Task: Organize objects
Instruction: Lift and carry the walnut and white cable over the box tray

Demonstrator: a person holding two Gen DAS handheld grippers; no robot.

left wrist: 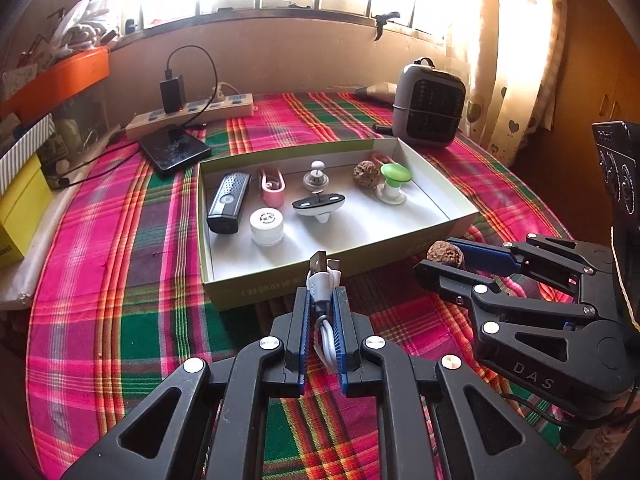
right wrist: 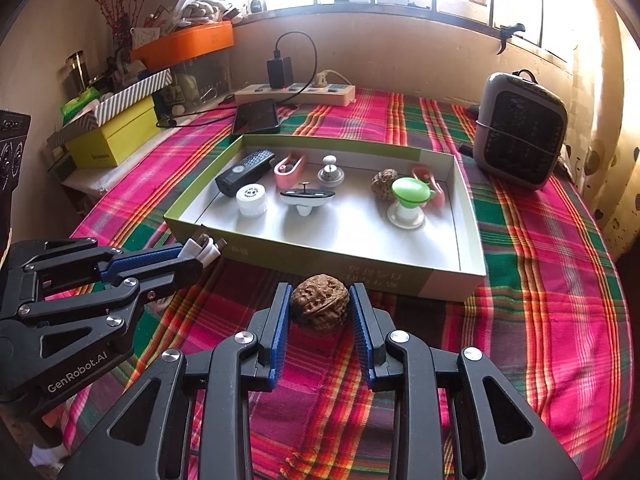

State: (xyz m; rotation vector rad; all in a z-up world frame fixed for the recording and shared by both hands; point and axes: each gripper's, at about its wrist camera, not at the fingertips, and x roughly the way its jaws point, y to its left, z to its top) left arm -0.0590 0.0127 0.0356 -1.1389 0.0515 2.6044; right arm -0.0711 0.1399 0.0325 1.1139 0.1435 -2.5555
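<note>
Left claw [left wrist: 323,300], lower centre: clenched on coiled white USB cable [left wrist: 322,280]; right claw [right wrist: 320,308], lower centre: grasping wrinkled brown walnut [right wrist: 319,303]; shallow green-edged cardboard box [right wrist: 312,250] above both.

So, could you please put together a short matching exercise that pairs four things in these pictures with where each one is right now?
Things:
1. walnut
2. white USB cable
3. white bottle cap
4. phone

Places:
A. on the plaid cloth, outside the box, behind its far left corner
B. between the pads of the right gripper
C. inside the box, beside the black remote
D. clamped in the left gripper

Pairs: 1-B, 2-D, 3-C, 4-A
</note>
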